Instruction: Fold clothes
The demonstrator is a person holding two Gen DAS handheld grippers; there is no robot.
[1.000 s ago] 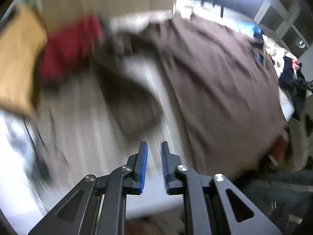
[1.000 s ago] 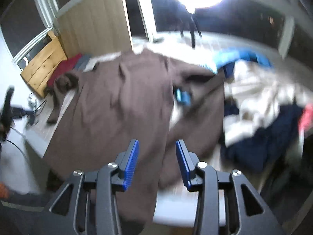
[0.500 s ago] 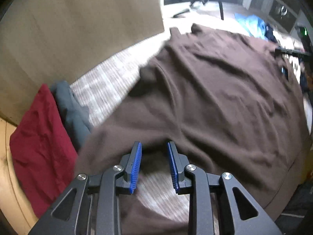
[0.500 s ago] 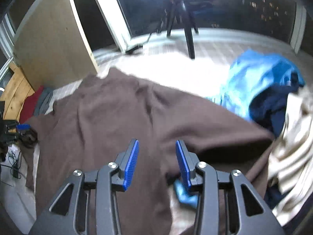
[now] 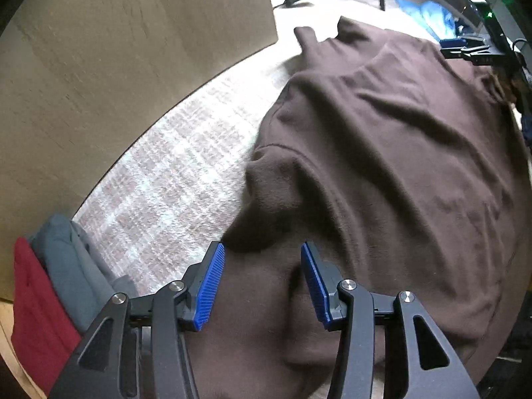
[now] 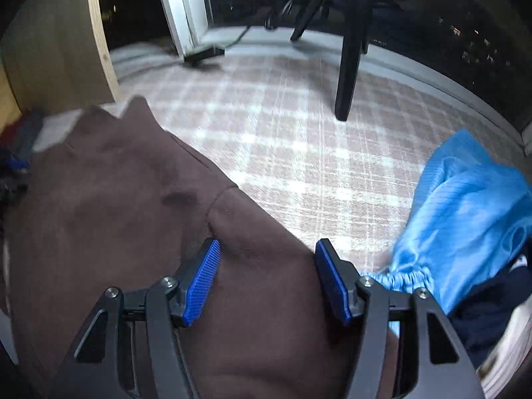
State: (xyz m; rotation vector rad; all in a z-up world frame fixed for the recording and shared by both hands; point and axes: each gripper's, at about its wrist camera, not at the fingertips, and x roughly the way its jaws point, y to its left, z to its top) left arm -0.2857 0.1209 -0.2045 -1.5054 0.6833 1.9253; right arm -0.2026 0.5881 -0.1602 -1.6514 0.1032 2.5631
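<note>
A large brown sweatshirt point(image 5: 382, 153) lies spread on a checked bedcover point(image 5: 173, 173). My left gripper point(image 5: 262, 282) is open just above its left sleeve, near the shoulder seam, with brown cloth showing between the blue pads. In the right wrist view the same sweatshirt point(image 6: 116, 199) fills the lower left. My right gripper point(image 6: 267, 279) is open over its right sleeve beside the shoulder seam, fingers astride the cloth. The other gripper point(image 5: 465, 50) shows far off at the garment's right edge in the left wrist view.
A wooden panel point(image 5: 116, 50) stands at the left. Folded grey point(image 5: 73, 266) and red point(image 5: 33, 306) clothes lie beside it. A bright blue garment point(image 6: 465, 206) and dark navy cloth point(image 6: 492, 312) lie at the right. A black tripod leg point(image 6: 349, 50) stands on the bedcover near a dark window.
Both grippers have come down and forward close to the sweatshirt's shoulders. Both have opened wider.
</note>
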